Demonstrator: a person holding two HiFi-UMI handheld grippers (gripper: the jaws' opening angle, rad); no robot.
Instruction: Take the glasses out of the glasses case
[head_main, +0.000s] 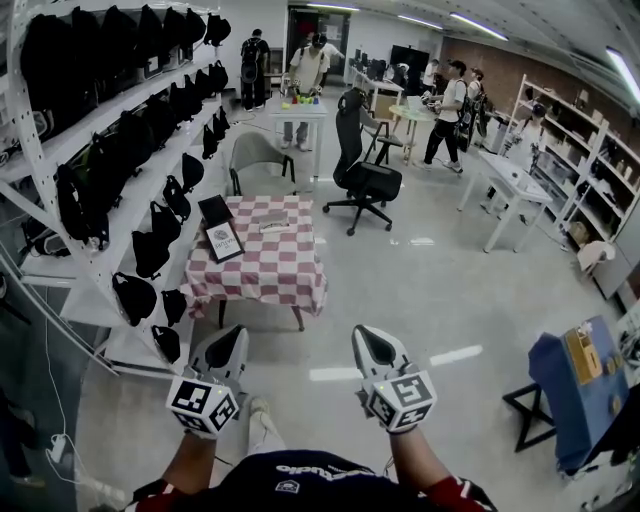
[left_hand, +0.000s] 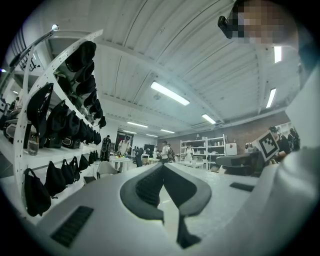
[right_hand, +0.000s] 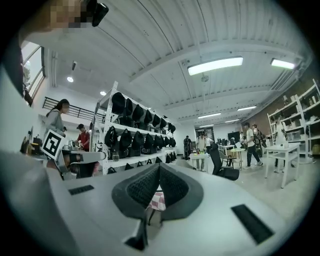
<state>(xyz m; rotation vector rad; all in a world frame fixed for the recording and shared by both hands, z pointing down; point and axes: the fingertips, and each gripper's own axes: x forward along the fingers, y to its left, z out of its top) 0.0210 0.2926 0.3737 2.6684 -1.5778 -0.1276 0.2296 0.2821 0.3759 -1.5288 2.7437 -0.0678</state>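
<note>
A table with a red-and-white checked cloth stands a few steps ahead of me. On it lie a small grey case-like object and a black open box with a card; no glasses can be made out at this distance. My left gripper and right gripper are held low in front of my body, well short of the table. Both are shut with nothing between the pads, as the left gripper and right gripper show in their own views. A strip of the checked cloth shows below the right jaws.
White shelving full of black bags runs along the left, close to the table. A grey chair and a black office chair stand behind the table. Several people work at white tables farther back. A blue-covered stand is at right.
</note>
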